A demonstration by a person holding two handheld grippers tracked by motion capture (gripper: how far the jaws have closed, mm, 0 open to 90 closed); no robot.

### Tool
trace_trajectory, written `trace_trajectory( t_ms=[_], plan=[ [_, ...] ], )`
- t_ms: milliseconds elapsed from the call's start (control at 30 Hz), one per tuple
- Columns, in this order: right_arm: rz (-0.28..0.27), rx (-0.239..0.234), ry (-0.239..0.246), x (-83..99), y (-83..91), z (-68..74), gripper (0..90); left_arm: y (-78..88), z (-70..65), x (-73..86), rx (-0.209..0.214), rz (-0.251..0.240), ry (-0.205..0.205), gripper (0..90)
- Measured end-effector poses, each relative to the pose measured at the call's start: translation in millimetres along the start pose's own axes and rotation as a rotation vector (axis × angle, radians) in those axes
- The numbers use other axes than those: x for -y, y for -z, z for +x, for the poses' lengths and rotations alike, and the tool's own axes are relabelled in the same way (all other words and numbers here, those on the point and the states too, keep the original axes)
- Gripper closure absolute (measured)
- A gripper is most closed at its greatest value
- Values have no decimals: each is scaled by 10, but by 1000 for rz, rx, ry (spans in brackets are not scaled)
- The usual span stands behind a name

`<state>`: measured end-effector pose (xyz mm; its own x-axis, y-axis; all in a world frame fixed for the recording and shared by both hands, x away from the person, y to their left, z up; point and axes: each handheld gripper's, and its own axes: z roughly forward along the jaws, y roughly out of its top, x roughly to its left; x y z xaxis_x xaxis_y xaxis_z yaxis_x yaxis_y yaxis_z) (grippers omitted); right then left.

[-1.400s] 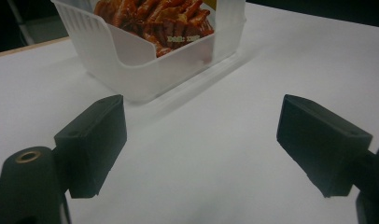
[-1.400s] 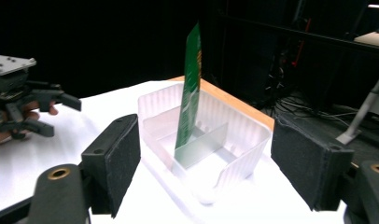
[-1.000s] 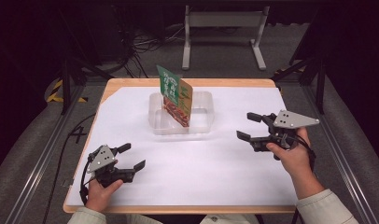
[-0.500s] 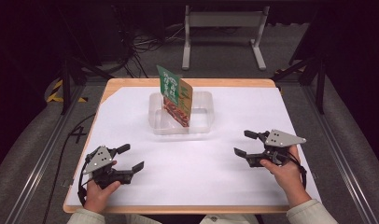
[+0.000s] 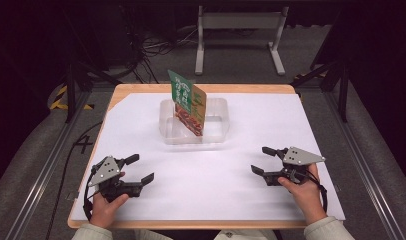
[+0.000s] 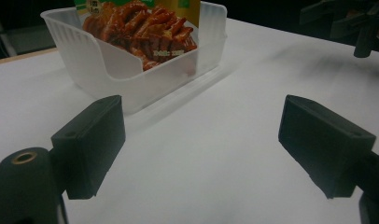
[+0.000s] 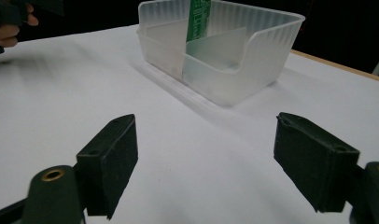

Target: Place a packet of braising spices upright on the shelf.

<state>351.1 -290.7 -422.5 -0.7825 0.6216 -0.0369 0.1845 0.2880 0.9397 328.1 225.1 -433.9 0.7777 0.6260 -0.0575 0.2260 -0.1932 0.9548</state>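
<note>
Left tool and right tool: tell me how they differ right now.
The left tool sits near the table's front left, while the right tool sits at the front right, a little farther from the front edge. The left tool's jaws point right and toward the clear bin; the right tool's jaws point left toward it. Both are held open, holding nothing, low over the white sheet, apart from the bin and the food packet standing in it.
</note>
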Motion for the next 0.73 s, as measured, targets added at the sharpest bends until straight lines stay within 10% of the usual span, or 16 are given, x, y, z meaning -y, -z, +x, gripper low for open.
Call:
trace_trajectory(
  t_ms=[733],
  plan=[
    [58,37,-16,186,-19,3,205,-41,16,15,-59,29,-14,159]
  ],
)
